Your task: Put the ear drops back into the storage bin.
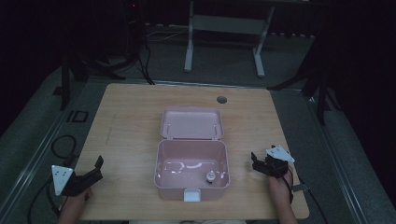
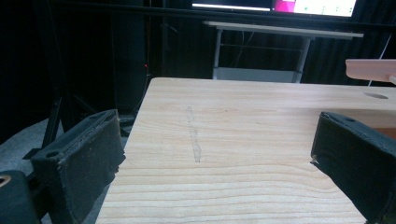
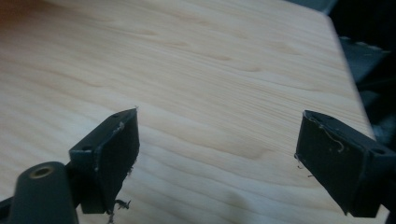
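Note:
An open pink box (image 1: 161,163) stands in the middle of the wooden table (image 1: 126,126), its lid (image 1: 191,123) tipped back. A small whitish knob-shaped object (image 1: 210,176) lies inside, near the front right corner. My left gripper (image 1: 98,169) rests at the table's front left edge, open and holding nothing; its jaws (image 2: 217,135) stand wide over bare wood. My right gripper (image 1: 255,163) sits right of the box, also open; in its own view (image 3: 219,126) there is bare wood between the jaws. A pink edge of the box (image 2: 371,69) shows at the far right of the left gripper view.
A round cable hole (image 1: 222,99) sits near the table's far edge. A white latch (image 1: 192,195) juts from the box front. Beyond the table stand a white desk frame (image 1: 224,28) and dark stands. Cables (image 1: 60,144) lie on the floor at left.

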Action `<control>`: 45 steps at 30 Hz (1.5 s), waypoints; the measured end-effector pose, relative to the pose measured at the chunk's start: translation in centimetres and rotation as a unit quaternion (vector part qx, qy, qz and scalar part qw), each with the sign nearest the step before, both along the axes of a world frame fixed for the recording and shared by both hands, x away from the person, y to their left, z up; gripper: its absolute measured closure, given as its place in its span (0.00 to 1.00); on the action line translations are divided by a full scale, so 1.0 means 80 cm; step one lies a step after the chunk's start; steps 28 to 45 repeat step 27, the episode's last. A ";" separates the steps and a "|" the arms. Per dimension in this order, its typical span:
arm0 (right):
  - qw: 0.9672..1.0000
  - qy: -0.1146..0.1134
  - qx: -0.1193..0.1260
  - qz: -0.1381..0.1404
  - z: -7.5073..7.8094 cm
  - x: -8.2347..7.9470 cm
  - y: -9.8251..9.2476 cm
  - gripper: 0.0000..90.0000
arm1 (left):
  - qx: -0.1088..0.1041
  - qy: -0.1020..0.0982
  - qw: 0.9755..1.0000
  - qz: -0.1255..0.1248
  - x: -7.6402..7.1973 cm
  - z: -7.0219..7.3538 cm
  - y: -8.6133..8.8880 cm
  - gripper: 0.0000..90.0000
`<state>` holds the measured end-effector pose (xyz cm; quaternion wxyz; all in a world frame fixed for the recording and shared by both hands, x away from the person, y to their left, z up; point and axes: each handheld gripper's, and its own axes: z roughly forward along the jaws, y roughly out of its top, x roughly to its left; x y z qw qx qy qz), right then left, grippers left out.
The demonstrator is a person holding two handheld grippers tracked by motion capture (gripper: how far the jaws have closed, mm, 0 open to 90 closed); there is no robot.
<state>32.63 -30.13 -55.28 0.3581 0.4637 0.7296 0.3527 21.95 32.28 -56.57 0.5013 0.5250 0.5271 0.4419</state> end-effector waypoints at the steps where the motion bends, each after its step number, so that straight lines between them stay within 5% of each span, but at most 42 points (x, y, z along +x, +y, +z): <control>1: 1.000 -0.003 0.004 -0.007 0.000 -0.001 -0.001 0.14 | -0.001 0.000 1.000 0.000 0.000 0.000 0.000 0.03; 7: 1.000 -0.011 0.014 -0.024 -0.002 -0.002 -0.004 0.14 | -0.001 0.000 1.000 -0.001 0.000 0.000 0.000 0.03; 45: 0.999 -0.020 0.031 -0.020 0.000 -0.003 -0.009 0.15 | -0.002 0.000 1.000 -0.003 0.000 0.000 0.001 0.03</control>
